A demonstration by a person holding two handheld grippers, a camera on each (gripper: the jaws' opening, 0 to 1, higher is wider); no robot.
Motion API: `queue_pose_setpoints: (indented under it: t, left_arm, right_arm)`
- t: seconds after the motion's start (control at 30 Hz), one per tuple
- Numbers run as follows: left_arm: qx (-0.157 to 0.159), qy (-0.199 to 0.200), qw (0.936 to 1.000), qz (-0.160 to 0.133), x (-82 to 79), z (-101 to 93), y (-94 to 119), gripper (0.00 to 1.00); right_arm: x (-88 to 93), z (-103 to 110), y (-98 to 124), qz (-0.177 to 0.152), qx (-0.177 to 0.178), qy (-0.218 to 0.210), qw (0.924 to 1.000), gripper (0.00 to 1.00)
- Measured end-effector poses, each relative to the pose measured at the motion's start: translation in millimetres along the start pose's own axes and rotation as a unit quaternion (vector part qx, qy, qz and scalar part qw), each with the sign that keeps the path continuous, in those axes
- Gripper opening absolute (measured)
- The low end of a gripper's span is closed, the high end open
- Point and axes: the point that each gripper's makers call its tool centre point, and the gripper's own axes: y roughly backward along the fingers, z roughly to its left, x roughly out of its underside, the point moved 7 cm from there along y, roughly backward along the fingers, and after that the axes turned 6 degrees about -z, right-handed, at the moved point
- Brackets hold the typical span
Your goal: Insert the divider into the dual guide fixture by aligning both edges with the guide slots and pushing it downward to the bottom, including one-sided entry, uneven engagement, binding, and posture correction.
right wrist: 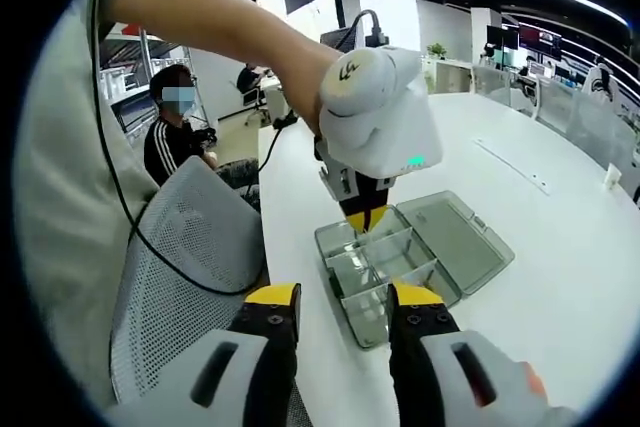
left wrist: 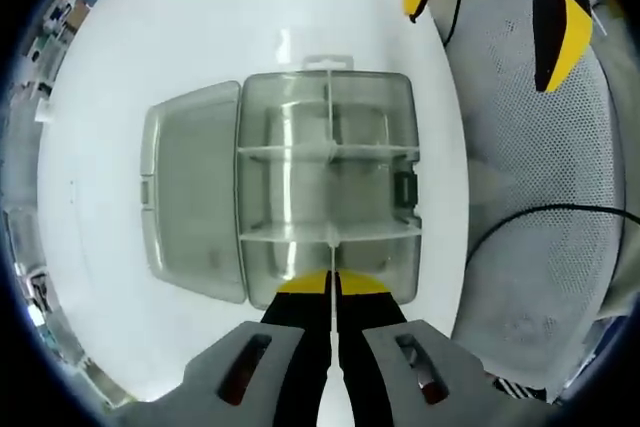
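A thin clear plastic divider (left wrist: 329, 117) stands on edge along the middle of the clear rectangular compartment box (left wrist: 300, 187), crossing its two cross walls, with the box's hinged lid (left wrist: 190, 192) lying open flat beside it on the white worktop (left wrist: 150, 47). The left tool (left wrist: 331, 285) has its yellow-tipped jaws pressed together on the near end of the divider, directly over the box. The right tool (right wrist: 342, 309) hangs with jaws apart and nothing between them, near the worktop edge by a grey mesh chair (right wrist: 190, 247), where a seated person (right wrist: 175, 137) is behind.
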Motion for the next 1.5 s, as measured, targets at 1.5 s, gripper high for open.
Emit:
queue_pose_setpoints:
  t: [1.5]
  left_arm:
    - [-0.005, 0.016, 0.9998, -0.005, 1.3, -1.1, -1.7, 0.0]
  right_arm:
    - [2.2, 1.1, 6.5, 0.002, 0.01, 0.0, 0.9999, 0.32]
